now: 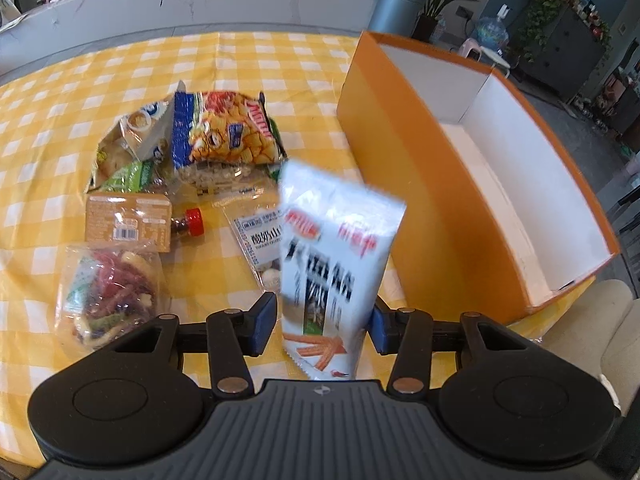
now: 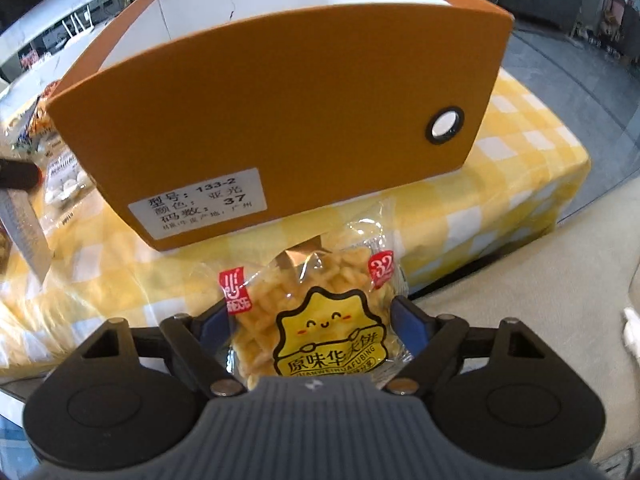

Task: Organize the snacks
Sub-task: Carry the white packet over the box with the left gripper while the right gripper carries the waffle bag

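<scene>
Carrying two packs toward an orange box (image 1: 408, 184) whose visible interior looks bare.
Left hand-held gripper (image 1: 325, 322) clamps a white snack bag (image 1: 334, 264); right hand-held gripper (image 2: 312, 330) pinches a waffle pack (image 2: 320, 320); pile (image 1: 160, 184) waits on the far-left tabletop (image 1: 48, 120).

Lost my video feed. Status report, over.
Left hand-held gripper shut on white packet. Right hand-held gripper shut on waffle pack. Orange box open, nothing blocking.

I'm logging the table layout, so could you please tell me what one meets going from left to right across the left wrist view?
Clear bag of colourful snacks → red-capped bottle → white snack packet between the left gripper fingers → orange box.
</scene>
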Tool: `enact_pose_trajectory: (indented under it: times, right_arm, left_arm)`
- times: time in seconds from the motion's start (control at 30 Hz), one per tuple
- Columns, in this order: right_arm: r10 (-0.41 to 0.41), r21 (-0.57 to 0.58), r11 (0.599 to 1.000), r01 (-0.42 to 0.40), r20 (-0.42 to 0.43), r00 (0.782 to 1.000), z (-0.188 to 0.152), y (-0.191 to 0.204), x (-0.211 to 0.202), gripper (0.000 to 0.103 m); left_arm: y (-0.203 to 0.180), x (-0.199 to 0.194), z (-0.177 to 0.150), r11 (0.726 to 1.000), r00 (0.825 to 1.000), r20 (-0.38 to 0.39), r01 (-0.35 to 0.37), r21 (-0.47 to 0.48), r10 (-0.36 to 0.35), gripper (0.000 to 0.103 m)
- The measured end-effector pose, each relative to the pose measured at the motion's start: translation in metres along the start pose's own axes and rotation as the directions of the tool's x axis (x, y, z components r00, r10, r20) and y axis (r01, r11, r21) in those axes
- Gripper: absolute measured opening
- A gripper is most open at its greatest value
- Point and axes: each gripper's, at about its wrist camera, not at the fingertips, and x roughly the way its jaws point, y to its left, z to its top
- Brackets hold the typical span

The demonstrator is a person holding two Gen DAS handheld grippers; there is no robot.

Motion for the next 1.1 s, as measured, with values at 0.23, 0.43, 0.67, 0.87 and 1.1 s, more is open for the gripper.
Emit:
enact_pose_trajectory:
  times: [0.23, 0.43, 0.67, 0.87, 1.1]
  right_arm:
    - [0.012, 0.0, 1.0, -0.012, 0.006, 1.0, 0.0, -0.012, -0.004, 0.08]
    - [0.019, -0.008, 1.0, -0.019, 0.011, 1.0, -0.002, 0.001, 0.005, 0.077]
    - [0.02, -0.007, 1.0, -0.019, 0.077, 0.997, -0.009, 0.011, -0.007, 0.074]
    - [0.044, 0.028, 0.998, -0.049, 0.164, 0.986, -0.01, 0.007, -0.031, 0.074]
    - [0.125, 0.076, 0.986, -0.146, 0.233, 0.965, -0.005, -0.003, -0.057, 0.074]
  left_arm:
    - [-0.004, 0.039, 0.004, 0.996, 0.995, -0.051, -0.084, 0.033, 0.085, 0.054]
    - [-0.004, 0.035, 0.005, 0.998, 0.999, -0.024, -0.047, 0.048, 0.048, 0.012]
    - [-0.014, 0.012, -0.006, 0.983, 0.998, 0.063, -0.029, 0.179, 0.018, 0.011]
    - [-0.008, -0.021, -0.004, 0.988, 0.994, 0.099, 0.038, 0.152, -0.054, 0.011]
    - [-0.005, -0.063, 0.012, 0.981, 0.973, 0.146, 0.166, 0.105, -0.18, 0.011]
